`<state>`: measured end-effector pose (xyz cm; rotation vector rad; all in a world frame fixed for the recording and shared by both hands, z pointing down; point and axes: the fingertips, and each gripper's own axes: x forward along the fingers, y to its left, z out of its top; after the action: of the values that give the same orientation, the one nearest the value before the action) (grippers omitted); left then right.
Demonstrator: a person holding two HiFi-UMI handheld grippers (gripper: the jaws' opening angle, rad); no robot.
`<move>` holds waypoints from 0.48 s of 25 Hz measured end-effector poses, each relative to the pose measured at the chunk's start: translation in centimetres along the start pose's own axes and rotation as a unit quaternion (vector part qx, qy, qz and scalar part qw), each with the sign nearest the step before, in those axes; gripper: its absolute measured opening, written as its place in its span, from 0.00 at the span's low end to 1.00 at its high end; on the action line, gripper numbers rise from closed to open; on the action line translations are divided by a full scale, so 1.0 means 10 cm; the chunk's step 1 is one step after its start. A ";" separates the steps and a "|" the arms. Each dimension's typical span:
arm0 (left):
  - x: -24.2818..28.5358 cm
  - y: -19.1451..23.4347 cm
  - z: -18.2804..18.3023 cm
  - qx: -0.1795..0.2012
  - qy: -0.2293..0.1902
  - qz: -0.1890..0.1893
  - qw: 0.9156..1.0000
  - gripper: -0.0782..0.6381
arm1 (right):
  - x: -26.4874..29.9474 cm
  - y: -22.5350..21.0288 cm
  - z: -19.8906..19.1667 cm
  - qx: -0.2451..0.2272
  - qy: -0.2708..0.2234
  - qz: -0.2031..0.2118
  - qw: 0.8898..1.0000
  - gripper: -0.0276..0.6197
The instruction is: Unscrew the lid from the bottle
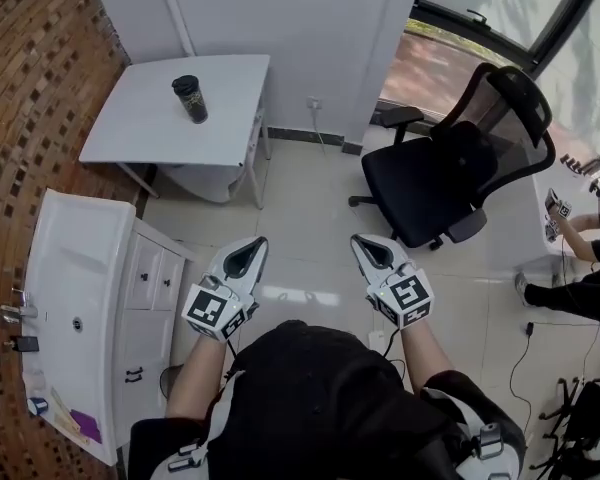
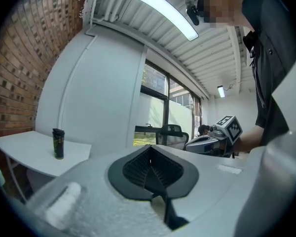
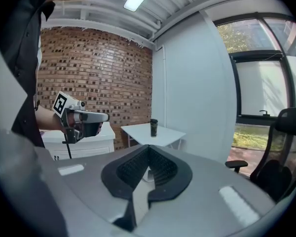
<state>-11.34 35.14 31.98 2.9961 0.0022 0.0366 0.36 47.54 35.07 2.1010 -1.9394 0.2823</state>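
The bottle (image 1: 190, 101) stands upright on the counter (image 1: 130, 128), toward the counter's far side by the wall, with its lid (image 1: 185, 81) on. Both grippers are well apart from the counter, on its near side, above open floor. The left gripper (image 1: 248, 253) and the right gripper (image 1: 372, 251) each have their jaws pressed together with nothing between them. The step in hand is judged to be the approach, as neither gripper touches the bottle. Close the distance to the counter first, then spread both sets of jaws before they reach the bottle (shut jaws would likely only knock it over). Clamp one gripper low around the body to stop it rotating. Set the other squarely on the lid and turn it about the bottle's upright axis. Keep the base flat on the counter throughout. The office chair (image 1: 430, 183), right of the counter, and the sink cabinet (image 1: 80, 258), on its near left, border the path, so pass between them.
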 end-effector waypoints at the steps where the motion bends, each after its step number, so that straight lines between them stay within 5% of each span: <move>1: -0.10 0.11 0.00 0.000 -0.001 0.012 1.000 0.11 | 0.13 0.08 0.04 -0.003 -0.001 0.011 1.000 0.05; 12: -1.00 1.10 -0.09 -0.022 -0.018 0.134 0.991 0.11 | 1.41 1.06 0.55 -0.057 -0.003 0.153 0.987 0.05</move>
<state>-21.39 24.34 34.27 2.9302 -0.4005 0.0125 -9.23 31.77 35.08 1.7327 -2.2243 0.2187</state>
